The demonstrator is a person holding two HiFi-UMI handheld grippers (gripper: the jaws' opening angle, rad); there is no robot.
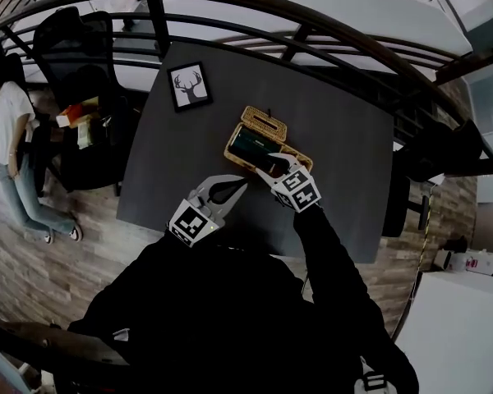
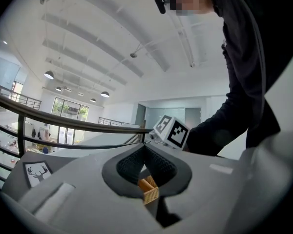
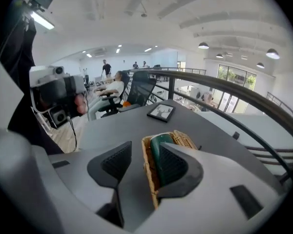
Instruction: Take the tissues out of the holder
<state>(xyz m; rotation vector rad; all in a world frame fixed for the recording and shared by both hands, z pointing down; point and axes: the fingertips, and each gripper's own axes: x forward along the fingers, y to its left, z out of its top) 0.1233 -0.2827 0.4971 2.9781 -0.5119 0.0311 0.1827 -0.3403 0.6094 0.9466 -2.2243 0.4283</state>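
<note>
A wicker tissue holder [image 1: 229, 149] stands on the dark grey table [image 1: 337, 154], its woven lid [image 1: 264, 124] lying open at the far side. A dark green tissue pack [image 1: 251, 144] lies inside it. My right gripper [image 1: 273, 164] hovers at the holder's near right end, tilted down and open. In the right gripper view the gripper [image 3: 144, 152] straddles the holder's wall [image 3: 147, 172]: one jaw is over the table, the other over the green pack [image 3: 155, 144], and nothing is pinched. My left gripper [image 1: 241, 184] is shut and empty, level, just short of the holder [image 2: 149, 193].
A framed deer picture [image 1: 189, 86] lies flat at the table's far left corner. A curved black railing [image 1: 337, 31] runs behind the table. An office chair [image 1: 78, 64] and a seated person [image 1: 4, 130] are to the left, beyond the table's edge.
</note>
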